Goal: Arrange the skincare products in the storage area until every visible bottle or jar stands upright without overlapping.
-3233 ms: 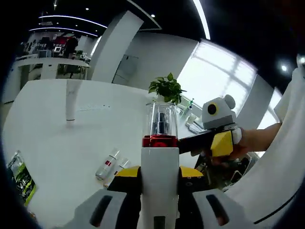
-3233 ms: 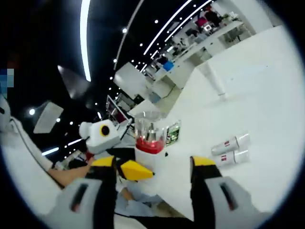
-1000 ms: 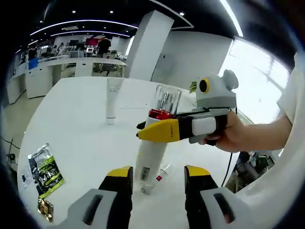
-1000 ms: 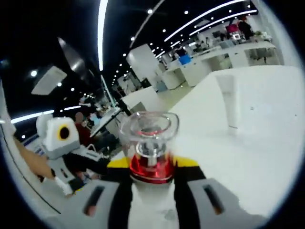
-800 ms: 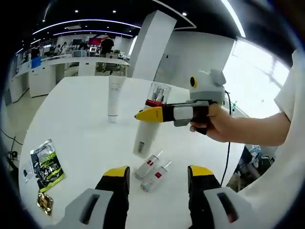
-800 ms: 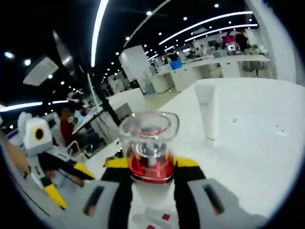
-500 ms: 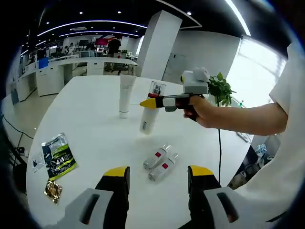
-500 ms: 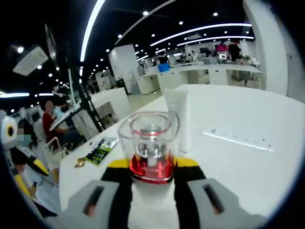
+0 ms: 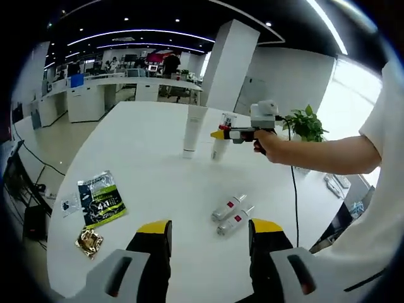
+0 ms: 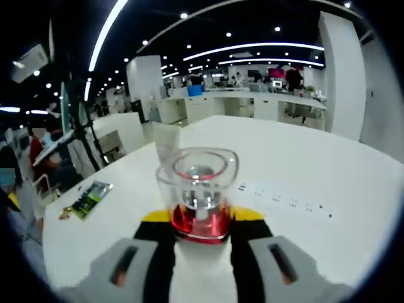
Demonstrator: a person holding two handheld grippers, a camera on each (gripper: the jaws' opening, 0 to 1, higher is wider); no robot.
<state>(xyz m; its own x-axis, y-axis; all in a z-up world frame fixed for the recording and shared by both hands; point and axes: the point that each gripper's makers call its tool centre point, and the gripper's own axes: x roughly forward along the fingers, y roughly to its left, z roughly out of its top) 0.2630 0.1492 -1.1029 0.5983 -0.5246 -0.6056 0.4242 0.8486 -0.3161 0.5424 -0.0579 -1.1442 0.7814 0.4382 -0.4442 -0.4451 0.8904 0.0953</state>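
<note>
From the left gripper view, its own left gripper [image 9: 210, 235] gaping with nothing between its jaws, the right gripper [image 9: 222, 134] clamps a clear-capped white bottle [image 9: 219, 146] just beside the upright tube [image 9: 192, 130], two small bottles [image 9: 232, 213] lying near.

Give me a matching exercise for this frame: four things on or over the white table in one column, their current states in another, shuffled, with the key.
Things:
1. white tube
2. red-collared bottle
3. two small bottles
4. green packet

States:
A. lying flat near the table's edge
B. held in the right tongs
C. standing upright on its cap
D. lying side by side on the table

Pairs: 1-C, 2-B, 3-D, 4-A
</note>
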